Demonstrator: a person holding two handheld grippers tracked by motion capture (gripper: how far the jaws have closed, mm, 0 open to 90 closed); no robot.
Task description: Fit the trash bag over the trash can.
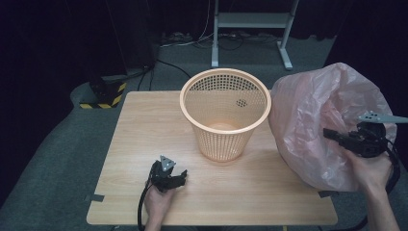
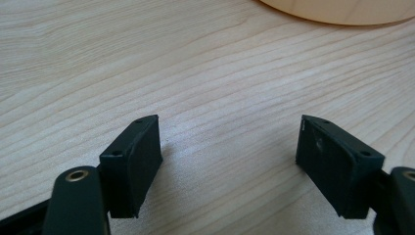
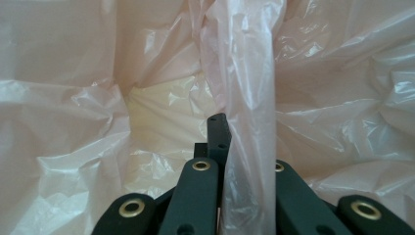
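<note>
An orange perforated plastic basket (image 1: 225,111) stands upright at the back middle of the wooden table (image 1: 144,125). A big translucent pink plastic bag (image 1: 312,120) billows at the table's right side, lifted off the top. My right gripper (image 1: 332,135) is shut on a fold of the bag (image 3: 247,122), which runs up between its jaws. Near the front left my left gripper (image 1: 179,179) rests low over the table, held by a hand. Its jaws stand wide apart over bare wood (image 2: 230,147), with nothing between its fingers (image 2: 132,161).
The basket's base rim (image 2: 337,12) shows at the top edge of the left gripper view. Beyond the table are grey carpet, a white metal stand (image 1: 250,29), floor cables and a black-and-yellow striped block (image 1: 103,98). Tape tabs (image 1: 95,197) mark the table's front corners.
</note>
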